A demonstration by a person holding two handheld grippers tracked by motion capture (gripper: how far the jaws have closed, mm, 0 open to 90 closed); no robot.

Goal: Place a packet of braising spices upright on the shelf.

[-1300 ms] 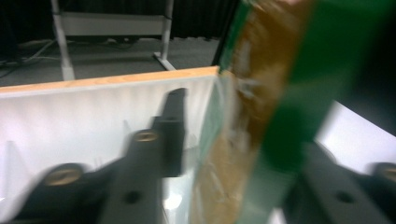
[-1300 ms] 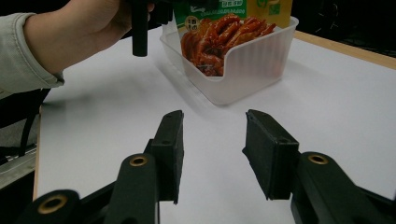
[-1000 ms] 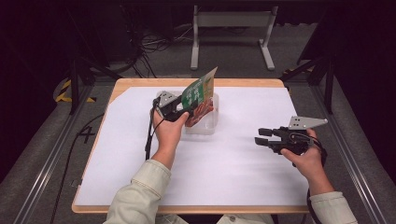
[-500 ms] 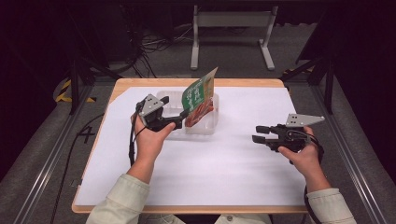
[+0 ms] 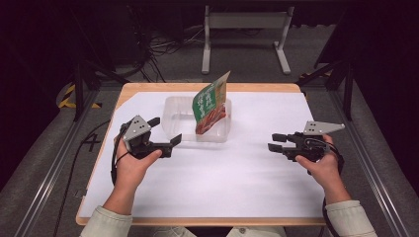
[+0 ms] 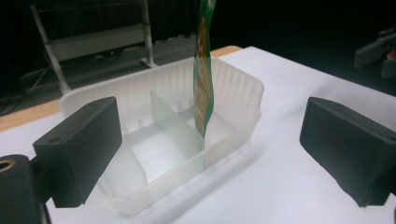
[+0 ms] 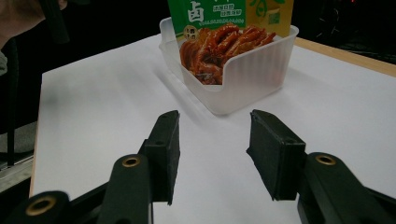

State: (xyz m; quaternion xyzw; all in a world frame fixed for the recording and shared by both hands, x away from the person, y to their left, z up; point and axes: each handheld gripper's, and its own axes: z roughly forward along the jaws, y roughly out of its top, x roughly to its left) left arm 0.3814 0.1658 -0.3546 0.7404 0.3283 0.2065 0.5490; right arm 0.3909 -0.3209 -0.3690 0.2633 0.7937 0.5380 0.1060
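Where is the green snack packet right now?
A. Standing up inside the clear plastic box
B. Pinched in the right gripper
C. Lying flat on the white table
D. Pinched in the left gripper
A: the green snack packet stands upright in the clear plastic box, beside its divider, while the left gripper and right gripper are both open and apart from it.

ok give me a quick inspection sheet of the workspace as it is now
surface: white sheet on a wooden table, bare around the tray
job's things: snack pouch stands upright in the right-hand compartment of the clear divided tray
clutter: nothing seen
grippers: left gripper open, jaws just been opening, nothing between them, apart from the tray; right gripper open, holding nothing
cables: black cable trails from the left gripper; more on the floor behind
surroundings: dark room, grey metal stand beyond the table
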